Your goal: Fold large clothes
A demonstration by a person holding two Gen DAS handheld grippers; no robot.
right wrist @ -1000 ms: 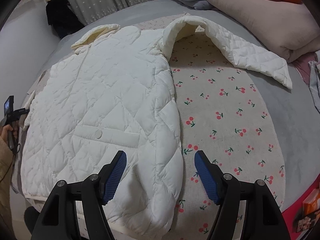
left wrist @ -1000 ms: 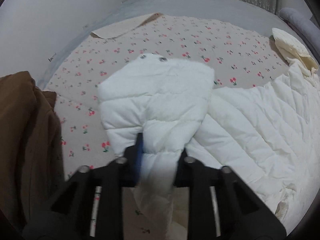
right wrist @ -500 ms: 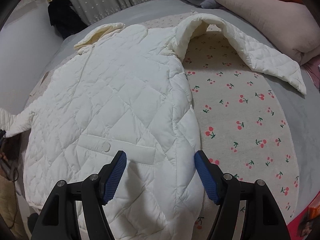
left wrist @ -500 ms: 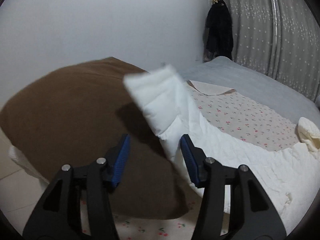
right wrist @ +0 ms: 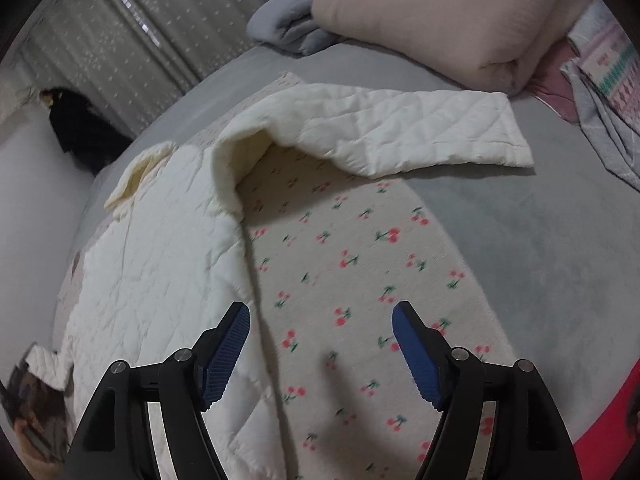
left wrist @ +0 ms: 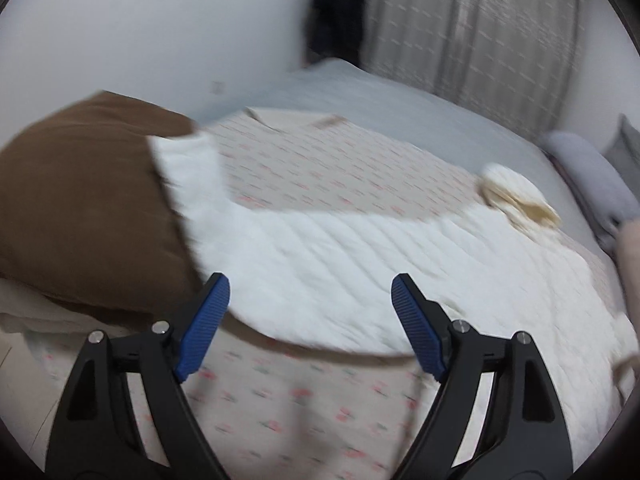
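Note:
A white quilted jacket point(left wrist: 380, 256) lies spread on a cherry-print sheet point(right wrist: 360, 280) on the bed. In the blurred left wrist view its left sleeve point(left wrist: 188, 176) stretches out onto a brown cushion. My left gripper point(left wrist: 309, 284) hovers above the jacket's near hem, its jaws opening with nothing between them. In the right wrist view the jacket body point(right wrist: 160, 272) fills the left, and its right sleeve point(right wrist: 400, 132) arches out to the right. My right gripper point(right wrist: 320, 312) hangs over the jacket's right edge and the sheet, jaws opening a little wider, holding nothing.
A brown cushion point(left wrist: 80, 208) bulges at the bed's left edge. A grey bedcover point(right wrist: 520, 240) surrounds the sheet. A pink folded quilt point(right wrist: 440, 20) and a grey folded cloth point(right wrist: 288, 24) sit at the far end. Curtains point(left wrist: 480, 40) and a hanging dark garment point(left wrist: 336, 12) stand behind.
My left gripper let go of the left sleeve, opened wide and drew back upward; the sleeve now lies out over the brown cushion. My right gripper shifted right to the jacket's edge.

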